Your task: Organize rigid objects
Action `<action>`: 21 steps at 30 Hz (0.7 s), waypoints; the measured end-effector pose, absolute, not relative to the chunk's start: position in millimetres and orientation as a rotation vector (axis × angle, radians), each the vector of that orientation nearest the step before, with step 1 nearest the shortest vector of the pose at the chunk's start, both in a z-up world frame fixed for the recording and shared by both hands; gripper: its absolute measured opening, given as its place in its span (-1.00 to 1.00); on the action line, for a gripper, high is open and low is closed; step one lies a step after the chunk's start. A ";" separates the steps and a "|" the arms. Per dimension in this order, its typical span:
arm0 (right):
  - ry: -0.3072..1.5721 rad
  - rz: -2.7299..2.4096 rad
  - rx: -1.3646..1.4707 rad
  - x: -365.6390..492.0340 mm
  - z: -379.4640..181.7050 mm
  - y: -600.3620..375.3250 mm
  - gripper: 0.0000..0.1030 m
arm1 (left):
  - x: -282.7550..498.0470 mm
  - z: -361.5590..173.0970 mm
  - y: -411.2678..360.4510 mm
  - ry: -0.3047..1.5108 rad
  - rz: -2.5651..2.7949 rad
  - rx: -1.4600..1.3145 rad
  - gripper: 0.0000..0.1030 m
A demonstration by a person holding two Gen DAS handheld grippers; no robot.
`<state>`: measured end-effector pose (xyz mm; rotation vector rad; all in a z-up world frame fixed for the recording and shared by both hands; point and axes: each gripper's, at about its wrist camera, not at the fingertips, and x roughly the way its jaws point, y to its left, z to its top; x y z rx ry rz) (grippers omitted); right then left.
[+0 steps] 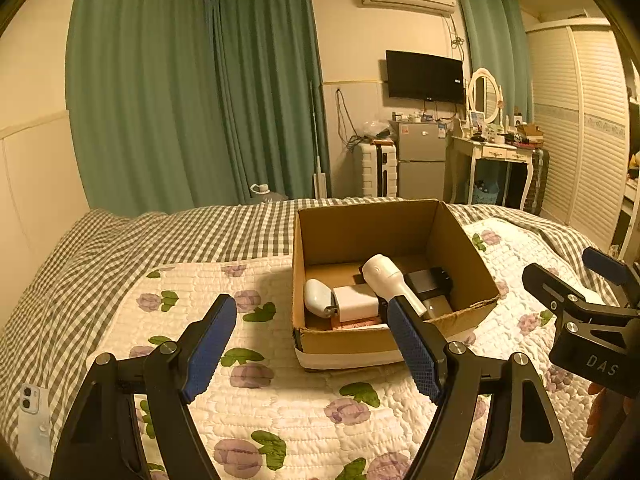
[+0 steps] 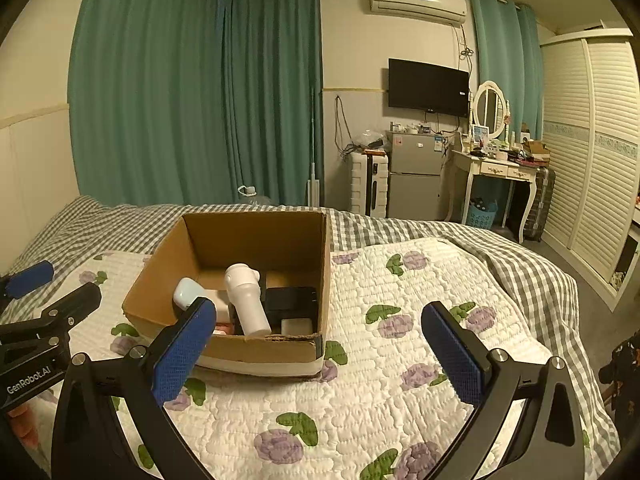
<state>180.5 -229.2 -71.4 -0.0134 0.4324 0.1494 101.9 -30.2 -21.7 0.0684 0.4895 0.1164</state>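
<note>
The left gripper's finger (image 1: 416, 344) covers the lower end of the white handheld device (image 1: 390, 280) in the cardboard box (image 1: 352, 340). A phone (image 1: 34, 420) is cut by the frame edge. Dresser (image 2: 500, 168) clutter is too small to identify.

Cardboard box (image 1: 394, 344) on quilted bed (image 1: 280, 408)

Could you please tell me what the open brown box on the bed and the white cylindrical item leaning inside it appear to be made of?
The open brown box looks like matte corrugated cardboard: its front rim is frayed and torn. The white cylindrical item seems to be smooth, slightly glossy hard plastic, judging by its even sheen, though that is uncertain.
</note>
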 end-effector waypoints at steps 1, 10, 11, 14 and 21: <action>0.433 0.148 -0.014 180.6 -71.7 -228.8 1.00 | 102.0 -21.4 -30.2 0.489 0.117 0.068 0.57; 0.438 0.148 -0.018 181.2 -74.4 -228.2 1.00 | 102.7 -21.3 -29.1 0.499 0.118 0.064 0.57; 0.439 0.149 -0.018 181.4 -74.6 -228.2 1.00 | 102.8 -21.3 -29.3 0.501 0.116 0.065 0.57; 0.441 0.149 -0.019 181.1 -75.7 -228.0 1.00 | 103.3 -21.8 -28.9 0.506 0.114 0.065 0.57; 0.445 0.149 -0.022 181.7 -77.9 -227.1 1.00 | 104.2 -22.9 -27.6 0.509 0.118 0.058 0.57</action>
